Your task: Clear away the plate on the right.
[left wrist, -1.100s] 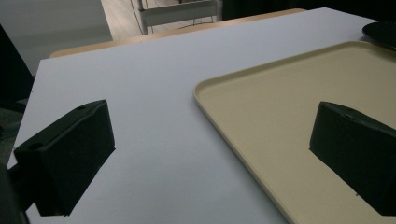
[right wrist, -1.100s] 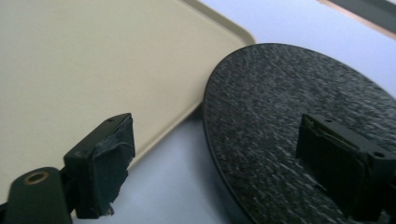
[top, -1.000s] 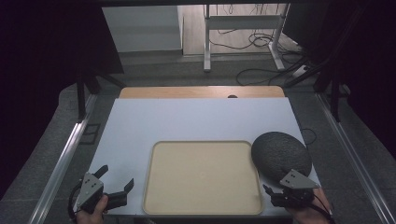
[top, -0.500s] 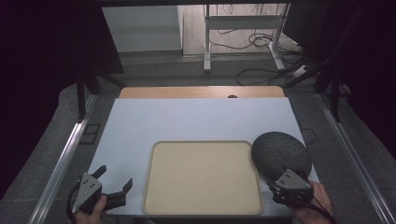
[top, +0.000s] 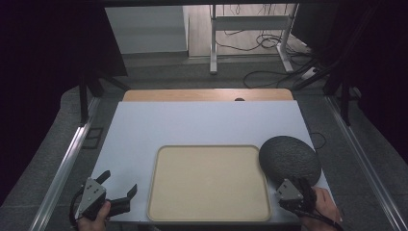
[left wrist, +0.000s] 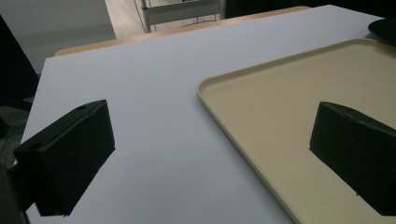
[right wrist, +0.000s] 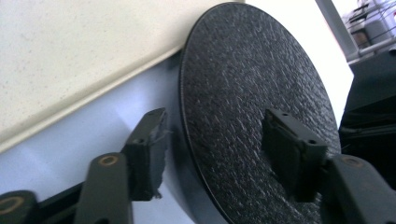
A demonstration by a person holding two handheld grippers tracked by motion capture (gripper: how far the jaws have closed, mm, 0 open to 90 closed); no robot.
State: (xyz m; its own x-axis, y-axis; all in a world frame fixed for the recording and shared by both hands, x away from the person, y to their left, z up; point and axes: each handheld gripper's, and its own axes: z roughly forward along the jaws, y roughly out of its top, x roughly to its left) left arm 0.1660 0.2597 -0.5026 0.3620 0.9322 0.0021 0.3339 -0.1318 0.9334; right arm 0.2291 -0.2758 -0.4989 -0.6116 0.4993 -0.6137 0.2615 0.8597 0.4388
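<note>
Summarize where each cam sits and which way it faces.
High view: above the near edge, looking forward and down on the table; both hands enter at the bottom.
Left gripper view: rides the left gripper, low over the table, open jaws framing the tray edge.
Right gripper view: rides the right gripper, jaws closing around the dark plate rim.
Shared: tray and plate.

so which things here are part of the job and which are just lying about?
In the job:
- dark round plate, its rim between the right gripper jaws, which have just been closing
- beige tray next to it, nothing on it

Lying about:
- left gripper, open and idle, hovering over the white table
- cables on the floor beyond the table
</note>
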